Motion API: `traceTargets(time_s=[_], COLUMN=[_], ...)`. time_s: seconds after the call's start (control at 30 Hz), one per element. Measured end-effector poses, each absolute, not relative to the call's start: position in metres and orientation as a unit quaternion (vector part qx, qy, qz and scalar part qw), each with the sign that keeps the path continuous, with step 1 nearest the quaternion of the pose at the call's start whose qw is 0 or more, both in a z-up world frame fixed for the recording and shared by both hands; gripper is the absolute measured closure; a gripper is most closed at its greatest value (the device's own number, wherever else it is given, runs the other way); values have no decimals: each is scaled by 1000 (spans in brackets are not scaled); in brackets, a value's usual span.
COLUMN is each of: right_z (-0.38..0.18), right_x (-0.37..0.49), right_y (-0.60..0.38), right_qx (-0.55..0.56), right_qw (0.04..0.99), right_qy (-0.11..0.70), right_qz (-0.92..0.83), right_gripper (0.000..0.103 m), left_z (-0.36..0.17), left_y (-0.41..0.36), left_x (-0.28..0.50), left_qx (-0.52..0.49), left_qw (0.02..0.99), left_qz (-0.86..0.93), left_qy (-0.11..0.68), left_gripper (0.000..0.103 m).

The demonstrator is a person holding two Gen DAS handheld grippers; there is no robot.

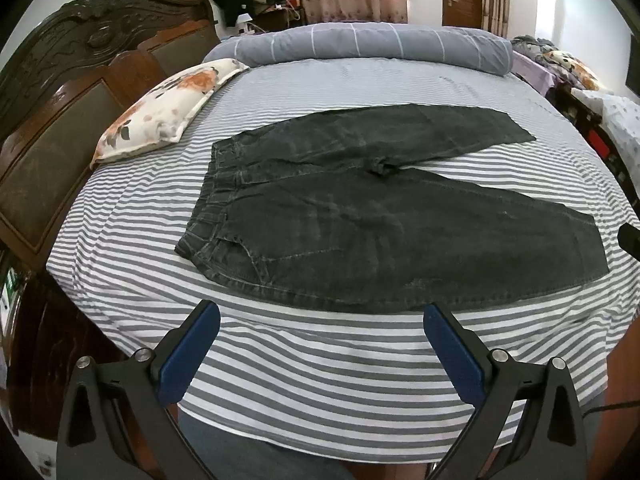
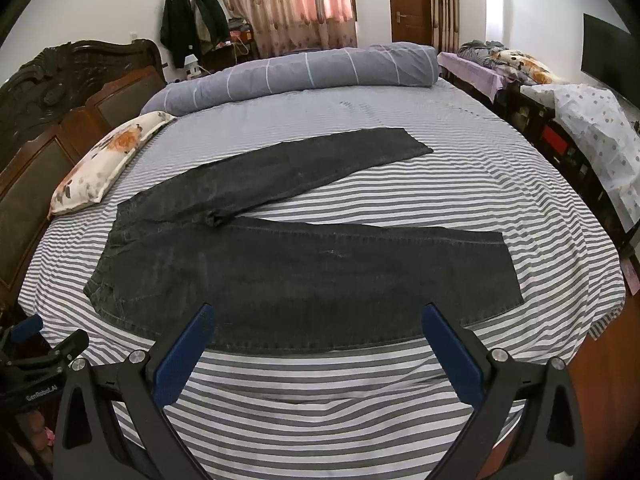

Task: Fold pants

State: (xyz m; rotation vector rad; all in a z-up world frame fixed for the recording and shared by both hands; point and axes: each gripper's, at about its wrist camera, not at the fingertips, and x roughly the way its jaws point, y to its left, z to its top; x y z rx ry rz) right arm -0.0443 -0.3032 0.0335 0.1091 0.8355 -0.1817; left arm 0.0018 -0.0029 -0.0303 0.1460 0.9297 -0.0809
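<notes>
Dark grey denim pants [image 1: 360, 216] lie flat on the striped bed, waistband to the left, both legs spread apart in a V toward the right. They also show in the right wrist view [image 2: 304, 272]. My left gripper [image 1: 322, 322] is open and empty, just in front of the near leg's lower edge. My right gripper [image 2: 318, 324] is open and empty, its fingertips over the near leg's lower edge. The left gripper also shows at the lower left of the right wrist view [image 2: 44, 340].
The bed has a grey-and-white striped sheet [image 1: 320, 380]. A floral pillow [image 1: 160, 108] lies by the dark wooden headboard [image 1: 60, 120] at left. A rolled grey duvet [image 1: 360, 44] lies along the far side. A second bed and furniture [image 2: 560, 120] stand at right.
</notes>
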Motion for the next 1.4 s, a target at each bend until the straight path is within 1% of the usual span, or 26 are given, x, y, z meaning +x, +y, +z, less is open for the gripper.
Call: traceTargets(time_s=[0.5,0.7,1.07,1.4], right_z=[22,19,22,17], right_x=[-44,-44,-37,-35], right_y=[-308,-312,-313,-306], right_qx=[49,64,94,66], right_qw=[904,903,900,905], right_qy=[410,411,411,404], right_qz=[-107,-104,-111,-114], right_gripper=[0,0,0,0], left_z=[-40,-44,-49,-50], left_y=[-2,0,-7,-10], left_x=[2,3,3,2], left_qx=[72,60,74,72], left_qw=[891,889,884,886], left_qz=[-35,-38,-48,-55], left_qy=[448,451,458,454], left_gripper=[2,2,2,2])
